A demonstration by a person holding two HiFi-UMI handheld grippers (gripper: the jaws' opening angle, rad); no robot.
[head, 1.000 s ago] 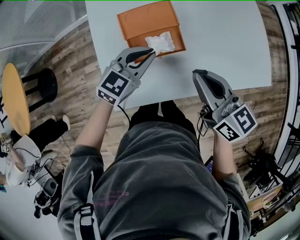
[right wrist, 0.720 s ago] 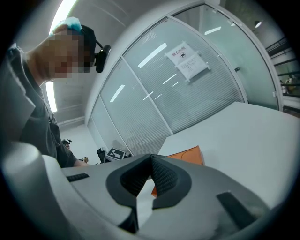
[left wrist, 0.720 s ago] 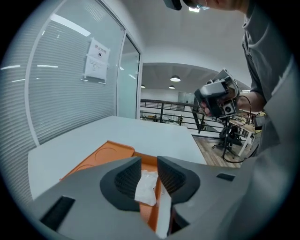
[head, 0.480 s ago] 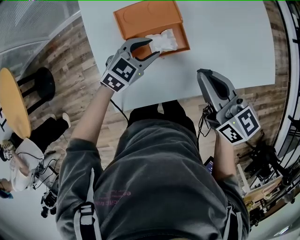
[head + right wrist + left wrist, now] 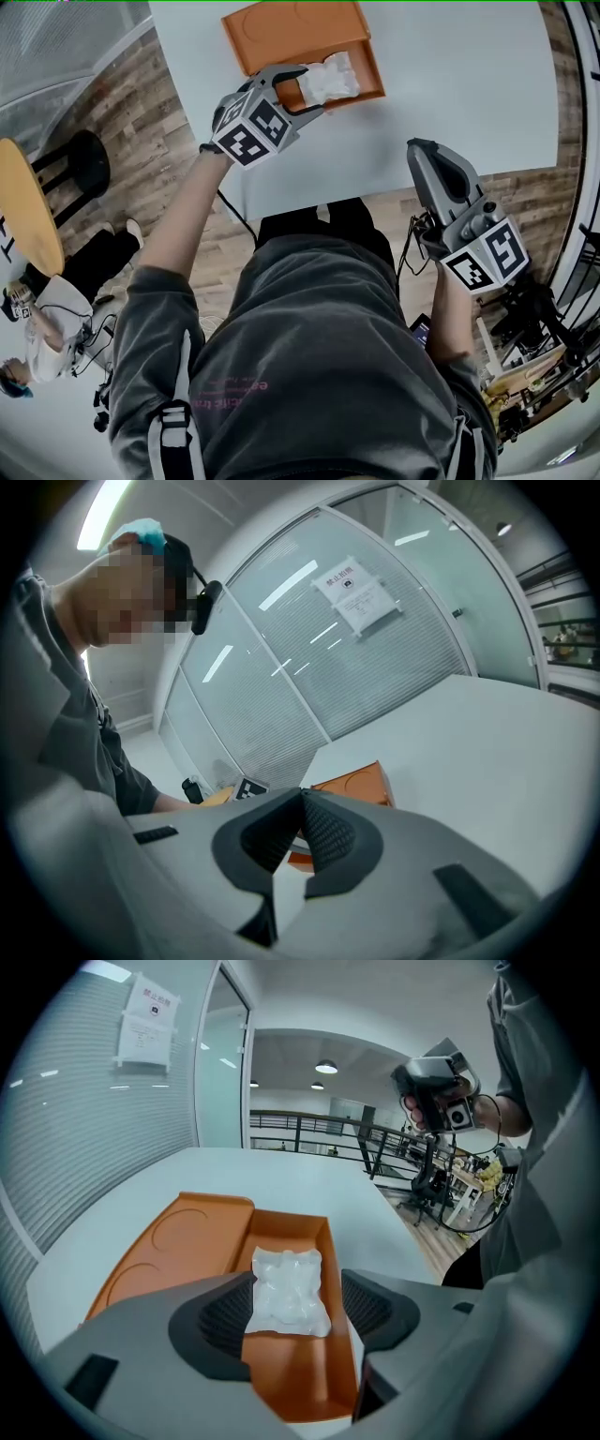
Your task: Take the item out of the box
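Light: bright, even, indoor. Ceiling lamps [image 5: 326, 1067] glowed at 12 o'clock, left gripper view; strip glare streaked the glass wall [image 5: 309, 658] at 12 o'clock, right gripper view. All views bowed at edges, corners black. Shadows were soft.

One orange box [image 5: 281, 33], one white packet [image 5: 330, 80] and one white table [image 5: 450, 84] are counted. Two grippers are seen: left gripper [image 5: 312, 90], right gripper [image 5: 417, 148].

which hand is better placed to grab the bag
Left. The left tool has just been opening over the box, the bag in line between its jaws. The right tool is shut, away from the box.
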